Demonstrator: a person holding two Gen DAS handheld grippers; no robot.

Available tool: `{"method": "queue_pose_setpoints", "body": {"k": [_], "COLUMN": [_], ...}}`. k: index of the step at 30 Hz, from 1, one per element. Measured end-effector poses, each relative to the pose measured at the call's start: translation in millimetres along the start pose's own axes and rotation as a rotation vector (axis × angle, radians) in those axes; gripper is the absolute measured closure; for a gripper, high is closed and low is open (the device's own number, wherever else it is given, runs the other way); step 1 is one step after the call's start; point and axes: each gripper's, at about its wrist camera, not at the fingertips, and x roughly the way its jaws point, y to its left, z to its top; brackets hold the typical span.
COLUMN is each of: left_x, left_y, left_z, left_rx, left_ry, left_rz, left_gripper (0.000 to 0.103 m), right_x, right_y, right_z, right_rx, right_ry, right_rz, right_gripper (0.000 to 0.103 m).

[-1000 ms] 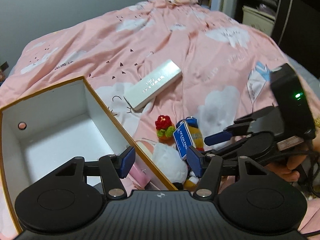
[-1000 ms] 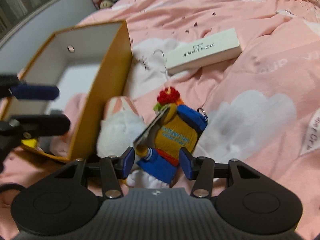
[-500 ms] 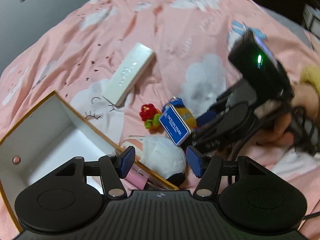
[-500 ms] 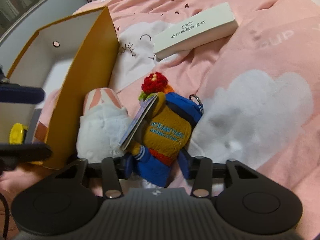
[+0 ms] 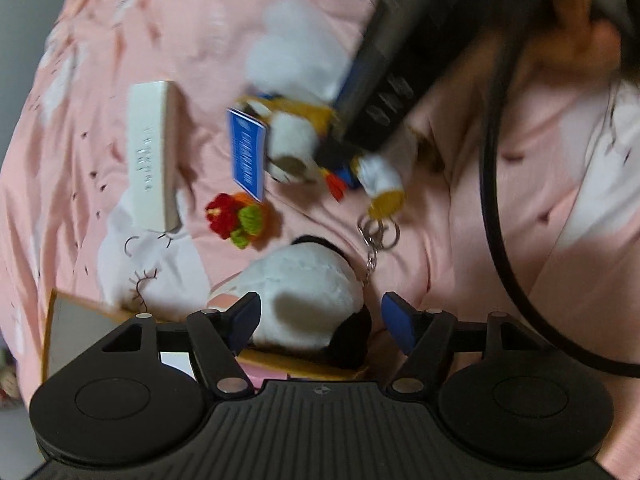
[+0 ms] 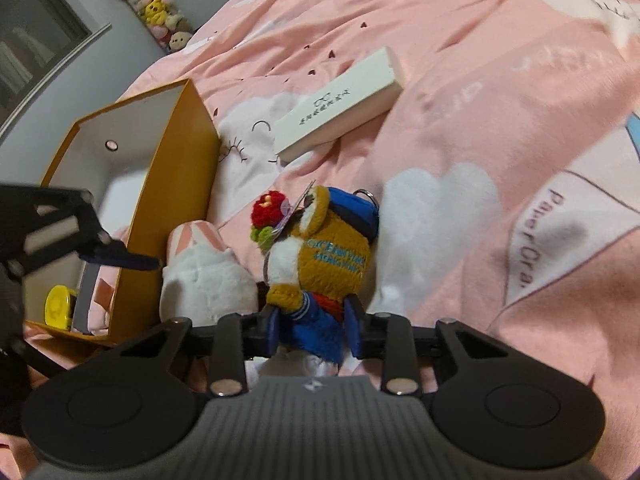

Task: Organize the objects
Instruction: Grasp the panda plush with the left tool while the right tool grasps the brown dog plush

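Note:
My right gripper (image 6: 314, 330) is shut on the blue legs of a brown plush keychain doll (image 6: 334, 254) in a blue cap, with a blue tag (image 5: 245, 154). The doll also shows in the left wrist view (image 5: 304, 140), lifted off the bed. My left gripper (image 5: 320, 318) is open, its jaws either side of a white plush toy (image 5: 308, 288) lying against the orange box (image 6: 176, 184). The white plush shows in the right wrist view too (image 6: 208, 280). A red and green knitted flower (image 5: 236, 218) lies beside it.
A long white box (image 6: 340, 104) lies on the pink bedspread (image 6: 500, 80) beyond the toys. The orange box holds a yellow round item (image 6: 58, 306) and a pink item. Stuffed toys (image 6: 156, 12) stand by the far wall.
My right gripper closed on the doll and raised it. My left gripper swung over and down so its open jaws now flank the white plush.

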Motion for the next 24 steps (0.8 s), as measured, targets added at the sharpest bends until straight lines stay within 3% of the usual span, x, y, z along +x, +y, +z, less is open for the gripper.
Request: {"method": "queue_pose_setpoints", "body": {"k": [8, 12, 18, 20, 24], "left_x": [41, 55, 69, 72, 70], "left_y": [-37, -40, -31, -24, -10], "left_z": [5, 4, 4, 5, 3], "left_rx": [0.318, 0.411, 0.439, 0.422, 0.373], "left_ry": [0.167, 0.222, 0.231, 0.216, 0.175], "left_rz": [0.156, 0.181, 0.219, 0.250, 0.245], "left_gripper": [0.013, 0.009, 0.009, 0.019, 0.021], "right_x": [-2, -2, -2, -2, -1], "right_y": [-21, -27, -30, -31, -31], "right_z": [-4, -5, -7, -7, -6], "right_rx": [0.075, 0.096, 0.105, 0.107, 0.109], "right_ry": [-0.002, -0.004, -0.006, -0.007, -0.007], "right_rz": [0.054, 0.077, 0.092, 0.097, 0.101], "right_gripper": [0.069, 0.069, 0.069, 0.069, 0.069]}}
